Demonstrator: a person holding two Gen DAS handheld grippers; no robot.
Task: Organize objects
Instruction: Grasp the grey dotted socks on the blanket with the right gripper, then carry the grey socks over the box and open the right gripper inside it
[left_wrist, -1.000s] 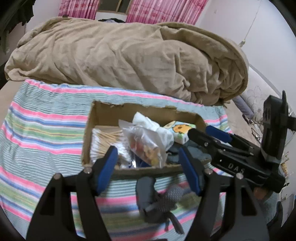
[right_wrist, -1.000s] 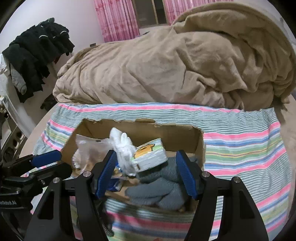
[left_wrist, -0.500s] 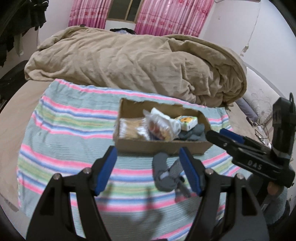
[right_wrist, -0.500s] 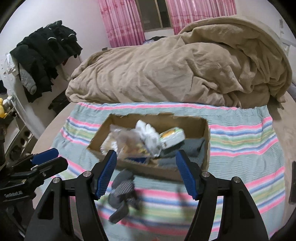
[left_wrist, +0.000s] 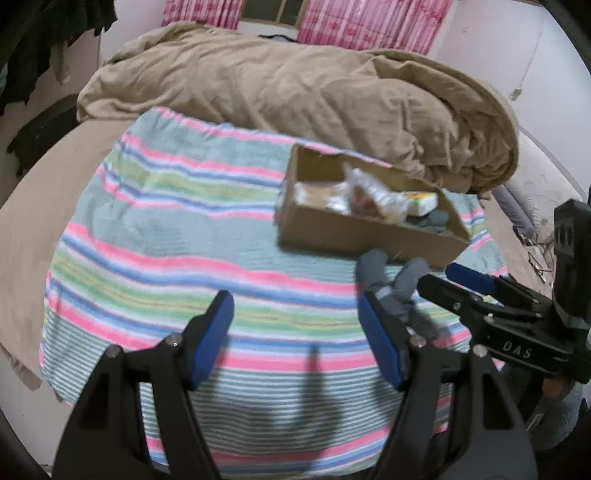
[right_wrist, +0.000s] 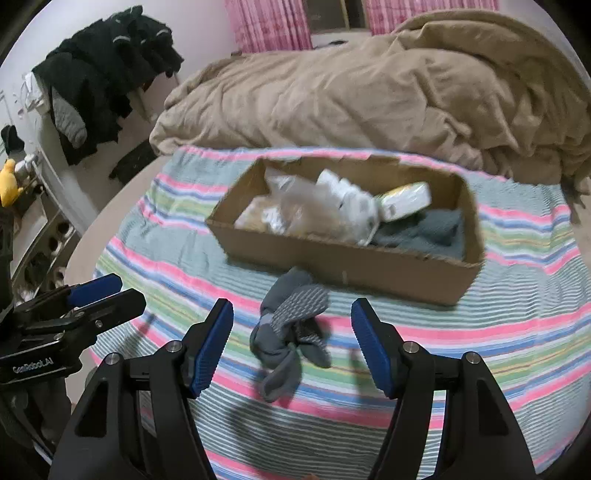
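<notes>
A shallow cardboard box (right_wrist: 332, 260) (left_wrist: 354, 232) sits on a striped blanket (right_wrist: 517, 332) (left_wrist: 166, 229). It holds clear plastic bags (right_wrist: 306, 210), a small yellow-green packet (right_wrist: 406, 201) and a grey cloth (right_wrist: 424, 232). A bundle of grey socks (right_wrist: 290, 332) (left_wrist: 391, 284) lies on the blanket just in front of the box. My right gripper (right_wrist: 291, 347) is open and empty, above and just short of the socks. My left gripper (left_wrist: 295, 339) is open and empty, over bare blanket left of the socks. Each gripper shows at the side of the other's view.
A crumpled tan duvet (right_wrist: 369, 92) (left_wrist: 314, 85) lies behind the box. Dark clothes (right_wrist: 103, 74) hang at the left wall. A yellow toy (right_wrist: 9, 181) sits on a shelf at far left. The blanket's edge (left_wrist: 48, 354) is at the left.
Both grippers have pulled back and up from the box, which now looks smaller and farther. The left view has swung left. The socks have stayed on the blanket.
</notes>
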